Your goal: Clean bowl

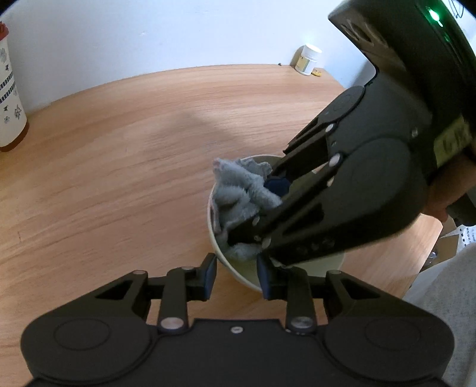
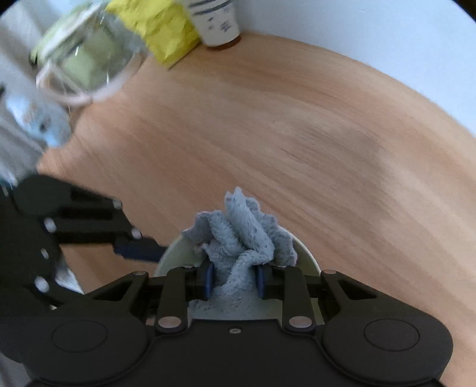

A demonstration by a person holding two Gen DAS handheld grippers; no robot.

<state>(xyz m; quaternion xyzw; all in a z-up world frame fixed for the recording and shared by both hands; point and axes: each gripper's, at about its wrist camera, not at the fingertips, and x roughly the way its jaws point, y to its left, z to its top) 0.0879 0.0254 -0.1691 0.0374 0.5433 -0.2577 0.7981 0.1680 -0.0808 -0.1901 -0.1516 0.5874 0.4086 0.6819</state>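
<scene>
A pale green bowl (image 1: pixel 211 226) stands on the wooden table (image 1: pixel 119 163). My left gripper (image 1: pixel 236 275) straddles its near rim, one pad outside the wall and one inside, closed on the wall. From the right, my right gripper (image 1: pixel 261 208) reaches down into the bowl, shut on a crumpled blue-grey cloth (image 1: pixel 238 193). In the right wrist view the cloth (image 2: pixel 244 232) bunches up between the pads of the right gripper (image 2: pixel 235 281) and fills much of the bowl (image 2: pixel 175 253). A left finger (image 2: pixel 139 248) meets the bowl's left rim there. The bowl's bottom is hidden.
A patterned canister (image 1: pixel 9 98) stands at the far left and a white jar (image 1: pixel 308 59) at the far wall. The right wrist view shows a blurred glass vessel (image 2: pixel 89 50), something yellow (image 2: pixel 166 32) and the canister (image 2: pixel 218 23). The table's edge runs close on the bowl's right.
</scene>
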